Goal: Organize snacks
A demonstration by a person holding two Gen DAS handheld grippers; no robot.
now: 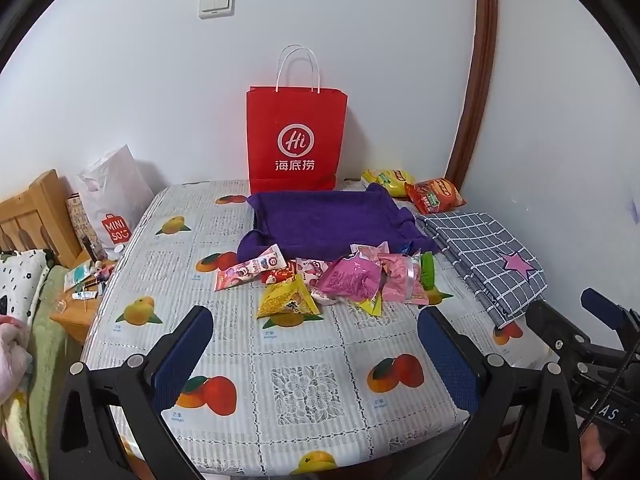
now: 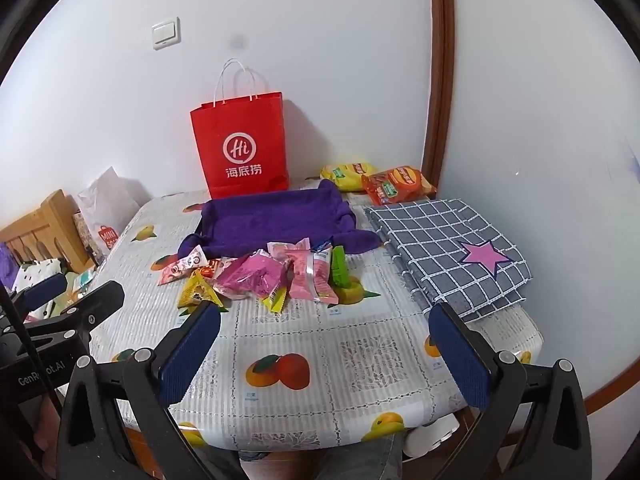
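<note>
A heap of small snack packets (image 1: 340, 280) (image 2: 264, 276), pink, yellow and green, lies mid-table in front of a purple cloth tray (image 1: 332, 220) (image 2: 276, 220). Two larger bags, a yellow chip bag (image 1: 388, 181) (image 2: 348, 174) and an orange chip bag (image 1: 434, 196) (image 2: 396, 184), rest at the back right by the wall. My left gripper (image 1: 316, 356) hovers over the near table edge, open and empty. My right gripper (image 2: 324, 352) is likewise open and empty, short of the heap. The right gripper's body shows at the right edge of the left wrist view.
A red paper bag (image 1: 296, 140) (image 2: 244, 148) stands upright against the wall behind the tray. A folded grey checked cloth with a pink star (image 1: 488, 256) (image 2: 448, 248) lies on the right side of the fruit-print tablecloth (image 1: 304, 384) (image 2: 320, 344). A cluttered wooden nightstand (image 1: 76, 304) stands left of the table.
</note>
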